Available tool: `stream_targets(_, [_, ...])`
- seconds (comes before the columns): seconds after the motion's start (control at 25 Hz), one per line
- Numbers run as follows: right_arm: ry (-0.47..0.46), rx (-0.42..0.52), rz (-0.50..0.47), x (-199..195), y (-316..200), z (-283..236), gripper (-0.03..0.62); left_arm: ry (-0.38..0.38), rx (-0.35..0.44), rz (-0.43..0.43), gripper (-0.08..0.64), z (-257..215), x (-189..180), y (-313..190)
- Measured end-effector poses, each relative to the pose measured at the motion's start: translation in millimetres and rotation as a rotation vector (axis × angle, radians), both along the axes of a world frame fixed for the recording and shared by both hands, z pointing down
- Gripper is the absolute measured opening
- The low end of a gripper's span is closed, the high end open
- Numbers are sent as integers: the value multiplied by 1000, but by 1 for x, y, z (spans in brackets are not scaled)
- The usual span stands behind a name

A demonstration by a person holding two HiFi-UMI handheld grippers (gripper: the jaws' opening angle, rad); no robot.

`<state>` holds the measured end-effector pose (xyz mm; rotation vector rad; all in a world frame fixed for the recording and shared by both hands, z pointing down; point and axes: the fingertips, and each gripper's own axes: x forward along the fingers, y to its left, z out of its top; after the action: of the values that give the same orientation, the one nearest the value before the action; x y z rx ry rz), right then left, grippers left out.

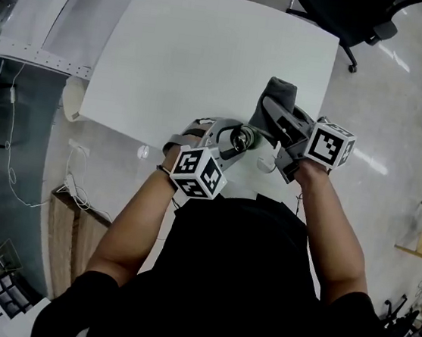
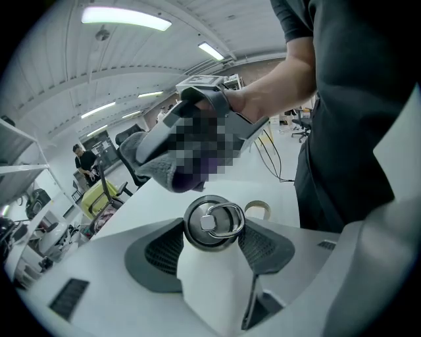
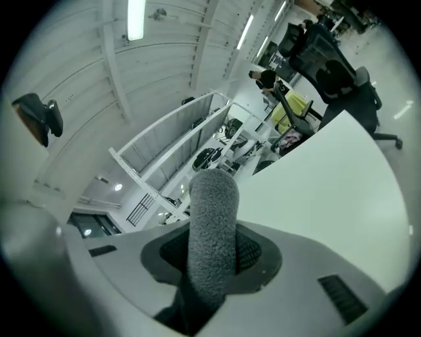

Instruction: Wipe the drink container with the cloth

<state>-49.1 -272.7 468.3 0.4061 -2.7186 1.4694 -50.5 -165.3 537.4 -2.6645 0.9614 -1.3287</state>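
Note:
The drink container [image 2: 209,263] is a white bottle with a steel lid [image 2: 213,222] that has a ring handle. My left gripper [image 2: 213,247] is shut on its neck, held over the near edge of the white table [image 1: 194,55]. In the head view the lid [image 1: 239,138] shows between both grippers. My right gripper [image 3: 214,255] is shut on a grey fleecy cloth [image 3: 210,224], which sticks up out of its jaws. The cloth [image 1: 275,97] hangs just beyond the bottle's top, close above the lid in the left gripper view [image 2: 158,168]. I cannot tell whether they touch.
A roll of tape [image 2: 262,209] lies on the table just behind the bottle. A black office chair [image 1: 351,21] stands past the table's far right corner. Cables [image 1: 12,170] and a wooden board [image 1: 65,237] lie on the floor at left.

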Motion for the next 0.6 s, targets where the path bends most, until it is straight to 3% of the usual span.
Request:
stream_targets(0.24, [100,8,-132,-34,17,24,107,-21,8,20,261,-1,0,1])
stream_targets(0.44, [262,124,-222,-44,20,48,107,-23,13,18,261,-1,2,2])
stream_targets(0.6, [336,201,-312,-51,22,55,107,-24,11,24,261,-1,4,1])
